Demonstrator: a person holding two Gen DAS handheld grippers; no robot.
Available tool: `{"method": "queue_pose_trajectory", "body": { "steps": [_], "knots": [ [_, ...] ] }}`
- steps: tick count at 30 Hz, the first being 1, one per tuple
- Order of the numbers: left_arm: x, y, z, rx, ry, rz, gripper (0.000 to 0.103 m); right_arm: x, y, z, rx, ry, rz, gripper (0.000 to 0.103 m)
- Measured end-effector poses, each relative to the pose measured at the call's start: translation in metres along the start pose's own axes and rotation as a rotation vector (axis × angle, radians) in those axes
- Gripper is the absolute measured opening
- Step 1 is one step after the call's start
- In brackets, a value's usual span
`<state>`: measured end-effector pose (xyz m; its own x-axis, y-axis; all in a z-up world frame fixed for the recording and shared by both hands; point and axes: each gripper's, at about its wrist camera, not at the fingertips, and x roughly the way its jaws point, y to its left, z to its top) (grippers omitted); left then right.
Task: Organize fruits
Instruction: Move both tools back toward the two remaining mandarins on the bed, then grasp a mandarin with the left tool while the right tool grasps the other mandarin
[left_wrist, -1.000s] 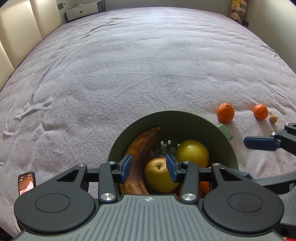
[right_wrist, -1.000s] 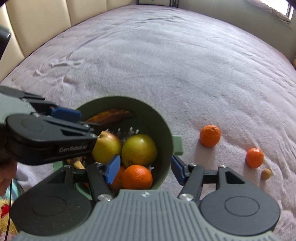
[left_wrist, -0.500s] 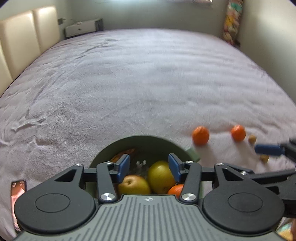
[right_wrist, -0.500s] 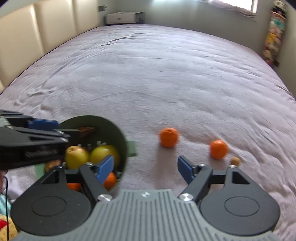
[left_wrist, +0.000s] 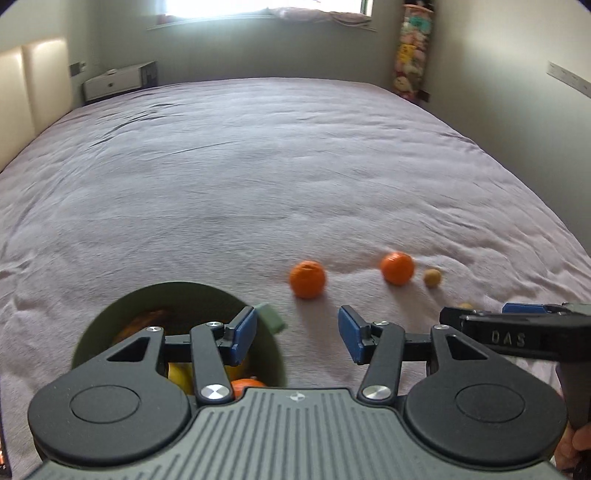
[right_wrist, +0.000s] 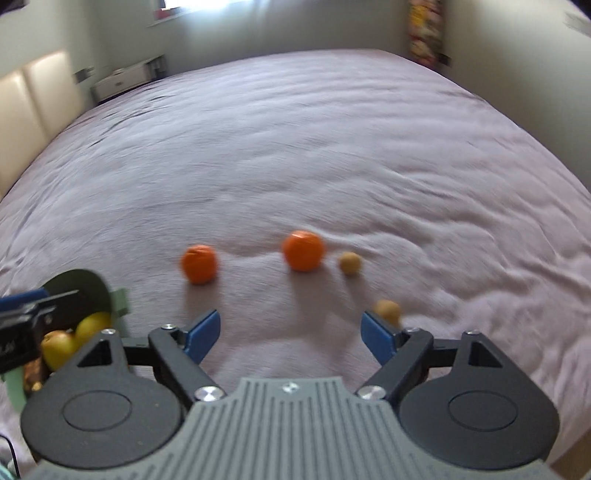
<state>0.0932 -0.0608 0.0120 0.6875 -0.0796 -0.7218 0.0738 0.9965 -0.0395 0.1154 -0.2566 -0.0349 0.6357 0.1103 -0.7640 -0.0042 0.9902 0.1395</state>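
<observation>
Two oranges lie loose on the purple bed cover: the left orange just left of centre in the right wrist view, the right orange near centre, apart from each other. A small tan fruit sits just beside the right orange; a second small tan fruit lies lower right, close to the right tool's blue pad. The green bowl, at lower left in the left wrist view, holds yellow and orange fruit.

Both tools point obliquely down at the bed. The right tool is opening, jaws wide, nothing between them. The left tool stands moderately open and empty.

A second ago both tools hung over the bowl; the bowl now sits off to the left, and both jaws are wider.
</observation>
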Motion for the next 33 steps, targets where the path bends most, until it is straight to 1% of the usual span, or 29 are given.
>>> {"method": "queue_pose_trajectory", "body": {
  "steps": [3, 6, 9, 14, 15, 17, 18, 20, 24, 28, 31, 32, 33],
  "knots": [
    [0.005, -0.014, -0.003, 0.039, -0.016, -0.034, 0.06, 0.005, -0.012, -0.003, 0.045, -0.009, -0.032, 0.081],
    [0.011, -0.023, -0.006, 0.062, -0.028, -0.073, 0.06, 0.009, -0.021, -0.005, 0.058, -0.032, -0.062, 0.081],
    [0.019, -0.03, -0.009, 0.075, -0.034, -0.101, 0.06, 0.014, -0.028, -0.006, 0.059, -0.054, -0.064, 0.08],
    [0.032, -0.045, -0.012, 0.119, -0.047, -0.129, 0.06, 0.023, -0.039, -0.007, 0.069, -0.079, -0.062, 0.075],
    [0.035, -0.048, -0.012, 0.125, -0.05, -0.122, 0.06, 0.025, -0.042, -0.007, 0.079, -0.079, -0.059, 0.073],
    [0.043, -0.053, -0.011, 0.14, -0.054, -0.096, 0.06, 0.031, -0.049, -0.006, 0.112, -0.081, -0.043, 0.072],
    [0.046, -0.055, -0.011, 0.159, -0.055, -0.083, 0.06, 0.033, -0.051, -0.005, 0.128, -0.084, -0.036, 0.068],
    [0.054, -0.06, -0.011, 0.207, -0.059, -0.049, 0.06, 0.038, -0.052, -0.002, 0.139, -0.1, -0.014, 0.068],
    [0.067, -0.061, -0.01, 0.268, -0.068, 0.013, 0.06, 0.045, -0.041, 0.0, 0.085, -0.153, 0.03, 0.066],
    [0.081, -0.055, -0.005, 0.246, -0.06, 0.034, 0.06, 0.052, -0.031, 0.005, 0.053, -0.162, 0.092, 0.063],
    [0.091, -0.05, 0.002, 0.211, -0.048, 0.058, 0.06, 0.057, -0.025, 0.01, 0.036, -0.172, 0.112, 0.062],
    [0.095, -0.049, 0.004, 0.202, -0.037, 0.072, 0.06, 0.06, -0.023, 0.012, 0.032, -0.172, 0.115, 0.061],
    [0.099, -0.047, 0.007, 0.192, -0.026, 0.082, 0.06, 0.063, -0.022, 0.013, 0.028, -0.169, 0.12, 0.056]
  ]
}}
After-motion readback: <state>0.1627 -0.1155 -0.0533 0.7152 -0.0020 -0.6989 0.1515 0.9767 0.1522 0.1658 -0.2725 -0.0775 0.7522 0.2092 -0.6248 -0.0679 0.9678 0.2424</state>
